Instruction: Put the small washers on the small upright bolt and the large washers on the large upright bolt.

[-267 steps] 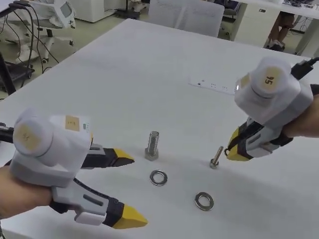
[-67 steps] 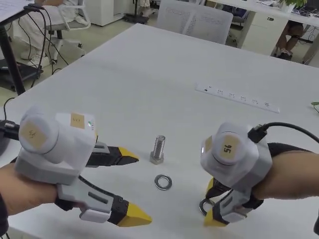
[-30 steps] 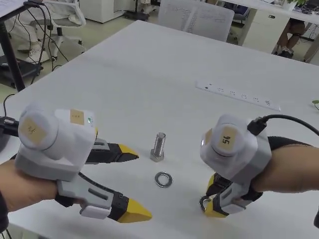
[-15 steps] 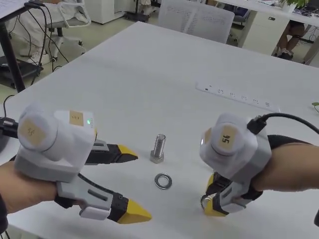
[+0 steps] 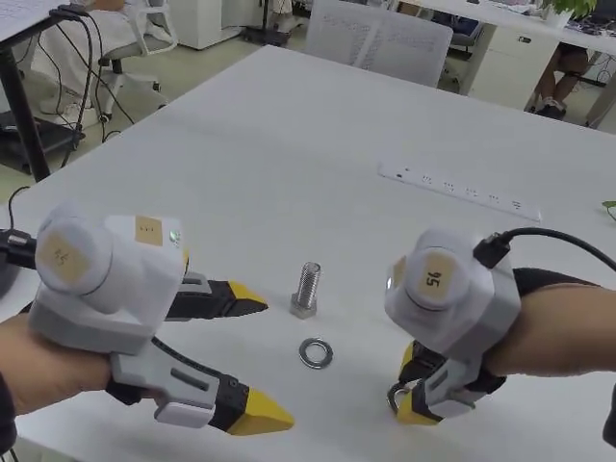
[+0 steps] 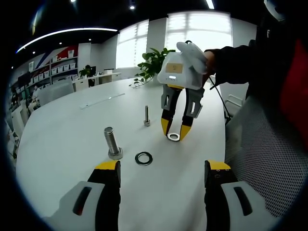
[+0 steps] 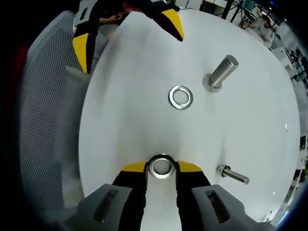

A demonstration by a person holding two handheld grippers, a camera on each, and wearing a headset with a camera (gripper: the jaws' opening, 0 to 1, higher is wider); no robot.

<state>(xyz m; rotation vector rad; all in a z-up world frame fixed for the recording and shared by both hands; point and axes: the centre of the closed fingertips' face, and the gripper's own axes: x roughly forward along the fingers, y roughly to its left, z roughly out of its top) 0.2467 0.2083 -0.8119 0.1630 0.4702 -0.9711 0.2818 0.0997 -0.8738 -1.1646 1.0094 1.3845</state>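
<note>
Shows right gripper (image 5: 409, 404) clamped on a washer (image 6: 173, 137), left gripper (image 6: 161, 166) spread apart; large bolt (image 5: 306, 289) bare (second washer (image 5: 315, 353) on surface (image 5: 289, 144)).

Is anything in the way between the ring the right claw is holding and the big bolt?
Nothing visible blocks it. The washer in the right gripper has bare table up to the large bolt. The other washer lies flat near that line, too low to stop it, I think.
</note>
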